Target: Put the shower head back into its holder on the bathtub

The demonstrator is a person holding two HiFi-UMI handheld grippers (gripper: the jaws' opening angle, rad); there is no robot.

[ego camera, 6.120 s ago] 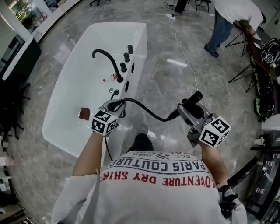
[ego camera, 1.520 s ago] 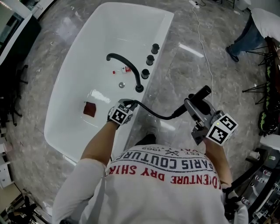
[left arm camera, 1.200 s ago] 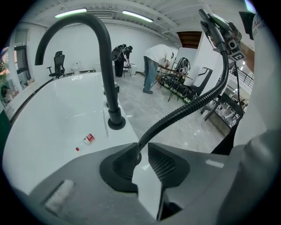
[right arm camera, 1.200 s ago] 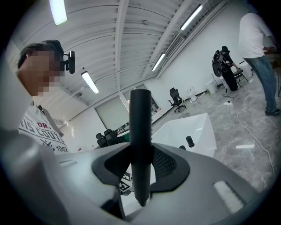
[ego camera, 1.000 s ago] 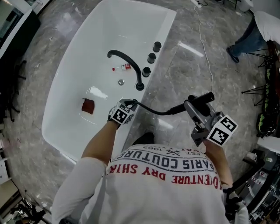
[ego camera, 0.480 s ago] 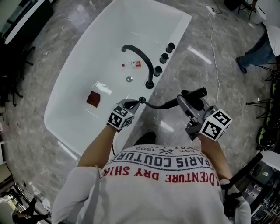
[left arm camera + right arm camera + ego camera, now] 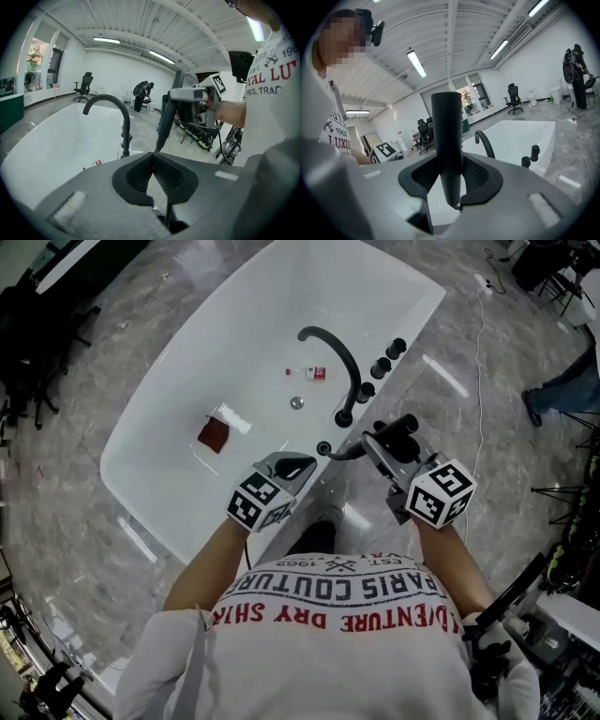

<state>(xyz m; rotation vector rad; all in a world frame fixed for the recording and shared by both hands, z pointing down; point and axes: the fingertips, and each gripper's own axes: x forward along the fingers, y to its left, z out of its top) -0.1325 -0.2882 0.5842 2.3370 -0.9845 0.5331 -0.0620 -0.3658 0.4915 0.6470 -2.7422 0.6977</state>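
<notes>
Right gripper (image 7: 388, 450) clamped on shower head (image 7: 403, 426), near holder (image 7: 323, 448) on bathtub (image 7: 234, 352) rim. Left gripper (image 7: 286, 468) clenched, empty. We'd tip handle down, centre over holder, lower slowly, feeding hose (image 7: 345, 454).

Strip lights (image 7: 416, 63) (lit) hang over grey marble floor (image 7: 75, 512) — white walls (image 7: 122, 70).

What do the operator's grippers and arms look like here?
Left gripper and right gripper: grey bodies, dark ribbed pads, each carrying a white cube with black square markers. The arms are bare below a white short-sleeved T-shirt with red and dark lettering.
</notes>
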